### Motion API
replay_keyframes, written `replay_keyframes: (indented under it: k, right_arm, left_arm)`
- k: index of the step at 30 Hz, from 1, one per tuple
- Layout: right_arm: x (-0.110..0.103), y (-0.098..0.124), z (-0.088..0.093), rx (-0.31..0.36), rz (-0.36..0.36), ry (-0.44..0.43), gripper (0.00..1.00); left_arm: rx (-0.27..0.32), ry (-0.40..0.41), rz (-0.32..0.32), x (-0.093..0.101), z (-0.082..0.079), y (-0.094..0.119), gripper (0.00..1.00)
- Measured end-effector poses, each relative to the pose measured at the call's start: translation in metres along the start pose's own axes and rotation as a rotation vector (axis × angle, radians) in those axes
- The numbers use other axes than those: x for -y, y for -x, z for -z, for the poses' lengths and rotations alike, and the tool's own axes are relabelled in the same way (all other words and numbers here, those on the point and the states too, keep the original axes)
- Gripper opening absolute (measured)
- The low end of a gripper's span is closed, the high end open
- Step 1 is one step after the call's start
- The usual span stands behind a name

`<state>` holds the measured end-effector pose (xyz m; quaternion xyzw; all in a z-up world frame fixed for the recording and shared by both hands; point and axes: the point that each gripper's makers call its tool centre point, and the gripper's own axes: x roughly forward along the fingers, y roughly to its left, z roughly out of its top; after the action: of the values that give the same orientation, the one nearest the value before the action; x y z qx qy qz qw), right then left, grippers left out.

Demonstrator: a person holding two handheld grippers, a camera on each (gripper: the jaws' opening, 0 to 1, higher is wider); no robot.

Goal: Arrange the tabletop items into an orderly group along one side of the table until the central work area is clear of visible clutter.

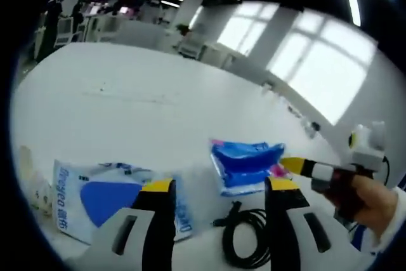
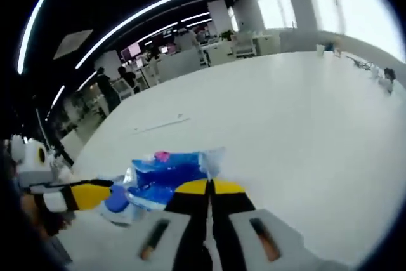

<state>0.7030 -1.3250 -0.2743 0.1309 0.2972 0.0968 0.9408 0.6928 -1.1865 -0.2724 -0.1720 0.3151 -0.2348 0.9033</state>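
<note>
Rt tongs [image 2: 208, 188] closed by crumpled blue packet [image 2: 166, 176]

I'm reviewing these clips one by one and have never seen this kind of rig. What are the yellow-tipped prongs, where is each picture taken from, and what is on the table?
No robot here: a person holds a two-jaw tool in each hand, and each tool carries a fisheye camera looking along its jaws.

In the left gripper view, the left tool rises from the bottom with its jaws apart, holding nothing. Ahead on the white table lie a white and blue packet, a blue plastic pack and a coiled black cable. The right tool comes in from the right, held by a hand, its tip at the blue pack.

In the right gripper view, the right tool has its jaws closed together at the edge of the same blue pack; whether it pinches the wrapper is unclear. The left tool shows at the left.
</note>
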Motion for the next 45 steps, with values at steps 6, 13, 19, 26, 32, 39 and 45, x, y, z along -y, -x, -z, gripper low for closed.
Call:
replay_keyframes:
  k: [6,13,19,26,32,39,45]
  right_arm:
    - [-0.009,0.005,-0.006,0.022,-0.043,-0.019,0.00]
    - [-0.009,0.004,-0.005,0.022,-0.076,-0.014,0.00]
    - [-0.005,0.002,-0.007,0.018,-0.089,-0.008,0.00]
    - [0.000,-0.006,0.000,-0.011,-0.123,0.013,0.00]
    - [0.005,-0.021,0.009,-0.050,-0.147,0.001,0.00]
    - [0.008,-0.038,0.021,-0.097,-0.184,0.009,0.00]
    - [0.014,-0.053,0.031,-0.132,-0.201,0.019,0.00]
  left_arm:
    - [-0.030,-0.022,-0.004,0.003,0.001,-0.008,0.28]
    - [-0.052,-0.050,-0.011,0.005,0.005,-0.005,0.00]
    - [-0.049,-0.101,-0.034,0.010,0.005,-0.007,0.00]
    - [-0.077,-0.120,-0.065,0.005,0.014,-0.015,0.00]
    - [-0.099,-0.115,-0.088,-0.003,0.021,-0.024,0.00]
    - [-0.144,-0.122,-0.119,-0.014,0.033,-0.034,0.00]
    - [-0.183,-0.092,-0.142,-0.023,0.045,-0.045,0.00]
